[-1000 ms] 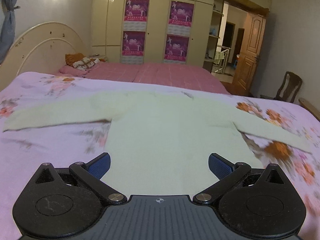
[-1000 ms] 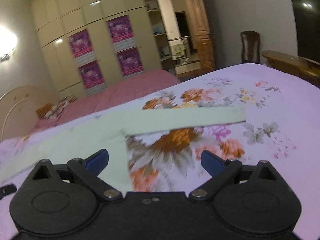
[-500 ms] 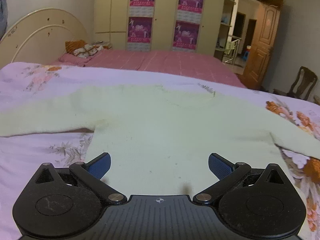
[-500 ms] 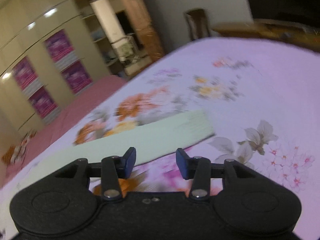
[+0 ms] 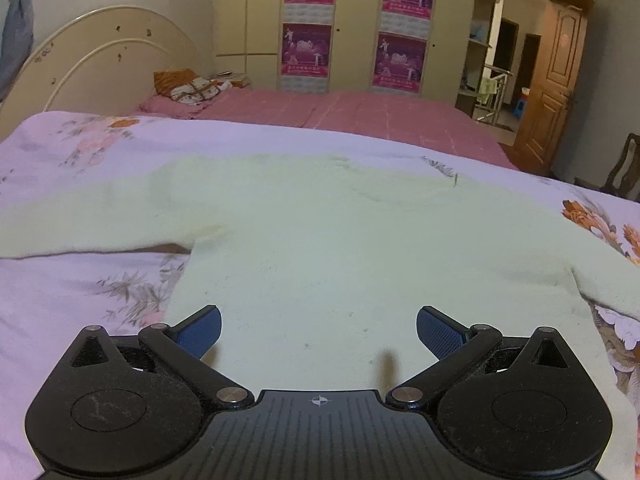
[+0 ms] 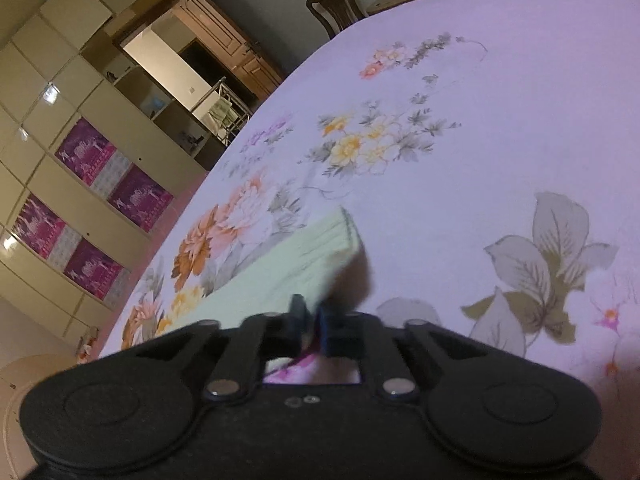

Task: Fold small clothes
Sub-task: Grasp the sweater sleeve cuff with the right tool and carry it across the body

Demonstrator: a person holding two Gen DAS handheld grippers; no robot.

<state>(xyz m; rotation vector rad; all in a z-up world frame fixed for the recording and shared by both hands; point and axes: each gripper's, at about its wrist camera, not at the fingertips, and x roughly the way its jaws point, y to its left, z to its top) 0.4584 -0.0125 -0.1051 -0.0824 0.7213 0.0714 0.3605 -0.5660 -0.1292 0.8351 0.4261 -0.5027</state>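
Since the earlier frames both tongs have come lower and closer to the bed, and the right view has rolled so that the room now stands tilted. The jaws of the right tongs have just been closing, with the cuff of the sleeve between them.

Left view: the left tongs [image 5: 319, 330] stand wide apart and hold nothing. Their blue pads [image 5: 202, 330] hover over the lower body of the pale green sweater [image 5: 320, 248]. The sweater lies flat and face up on the floral bedspread [image 5: 60, 292], neckline toward the far edge of the bed, one sleeve running off to the left and the other to the right. Beyond the far edge lies a pink bed [image 5: 360, 116] with a cream headboard [image 5: 104, 64], and behind it a wardrobe [image 5: 352, 24] carrying purple posters.

Right view: the right tongs [image 6: 314, 314] are together, clamped on the near edge of the sleeve [image 6: 288, 264] at its ribbed cuff. The cuff end points toward the open floral area of the bedspread. A wooden chair [image 6: 336, 6] stands past the far edge of the bed.
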